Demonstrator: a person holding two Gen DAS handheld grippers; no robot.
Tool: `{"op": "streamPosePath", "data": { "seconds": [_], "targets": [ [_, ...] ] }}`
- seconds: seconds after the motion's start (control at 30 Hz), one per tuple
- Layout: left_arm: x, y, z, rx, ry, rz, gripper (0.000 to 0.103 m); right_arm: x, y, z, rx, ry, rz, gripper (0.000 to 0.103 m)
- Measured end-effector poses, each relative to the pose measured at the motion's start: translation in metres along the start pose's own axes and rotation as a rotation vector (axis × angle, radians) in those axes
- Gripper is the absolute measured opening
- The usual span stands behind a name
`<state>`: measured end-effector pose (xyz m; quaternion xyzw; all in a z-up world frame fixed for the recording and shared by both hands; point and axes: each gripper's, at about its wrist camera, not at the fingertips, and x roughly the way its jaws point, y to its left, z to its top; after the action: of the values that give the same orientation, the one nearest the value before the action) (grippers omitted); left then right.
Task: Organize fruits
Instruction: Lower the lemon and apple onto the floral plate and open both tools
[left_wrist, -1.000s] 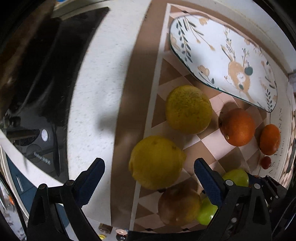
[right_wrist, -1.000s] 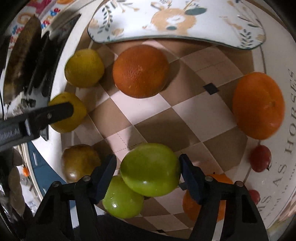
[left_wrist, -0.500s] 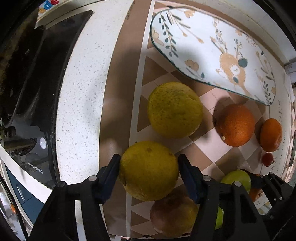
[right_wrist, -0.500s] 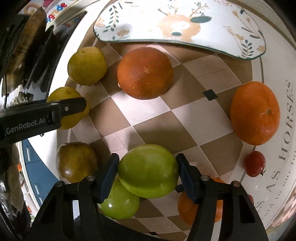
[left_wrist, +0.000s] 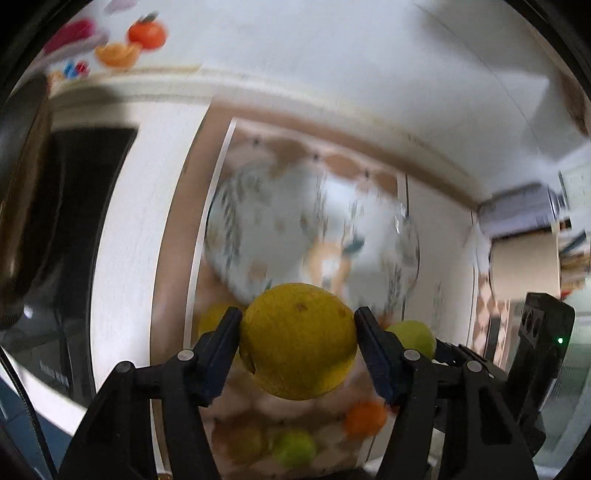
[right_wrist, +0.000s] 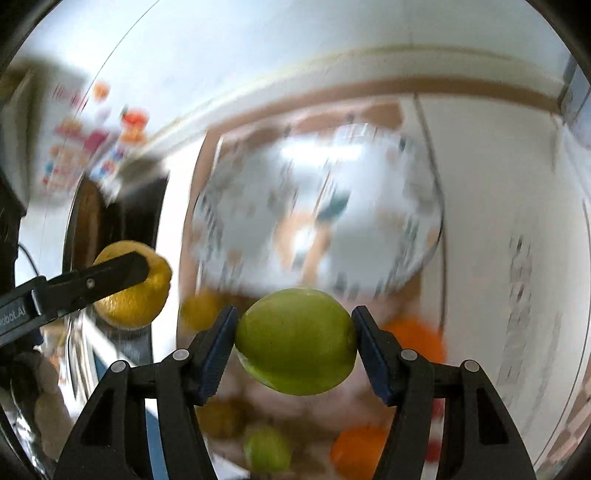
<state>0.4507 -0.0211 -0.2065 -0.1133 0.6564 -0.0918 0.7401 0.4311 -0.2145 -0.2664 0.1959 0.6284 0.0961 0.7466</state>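
My left gripper (left_wrist: 298, 341) is shut on a yellow citrus fruit (left_wrist: 297, 339) and holds it in the air above the checkered mat. My right gripper (right_wrist: 295, 341) is shut on a green apple (right_wrist: 296, 339), also lifted. The left gripper with its yellow fruit (right_wrist: 133, 286) shows at the left of the right wrist view. The green apple (left_wrist: 412, 338) shows to the right in the left wrist view. The deer-patterned plate (left_wrist: 314, 236) lies ahead, blurred; it also shows in the right wrist view (right_wrist: 317, 218).
Blurred fruits stay on the mat below: an orange (right_wrist: 415, 338), another orange (right_wrist: 356, 448), a green apple (right_wrist: 266, 448) and a yellow fruit (right_wrist: 201, 308). A black stovetop (left_wrist: 74, 206) lies to the left. A white wall stands behind the counter.
Both grippers have lifted their fruits off the mat and tilted up toward the plate and wall. The left gripper closed on the yellow fruit one second ago.
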Motion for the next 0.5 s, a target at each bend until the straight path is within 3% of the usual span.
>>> {"op": "streamPosePath", "data": {
  "seconds": [0.13,0.3,0.5],
  "targets": [
    [0.032,-0.012,0.046,-0.034,0.01,0.012,0.06,0.027,-0.007,0.047,-0.024,-0.018,-0.077,0.066],
    [0.08,-0.013,0.091,-0.031,0.071,0.024,0.058,0.048,-0.01,0.08,-0.065,-0.005,-0.117,0.066],
    [0.099,-0.022,0.108,0.011,0.103,0.064,0.06,0.074,-0.012,0.095,-0.084,0.037,-0.129,0.066]
  ]
}}
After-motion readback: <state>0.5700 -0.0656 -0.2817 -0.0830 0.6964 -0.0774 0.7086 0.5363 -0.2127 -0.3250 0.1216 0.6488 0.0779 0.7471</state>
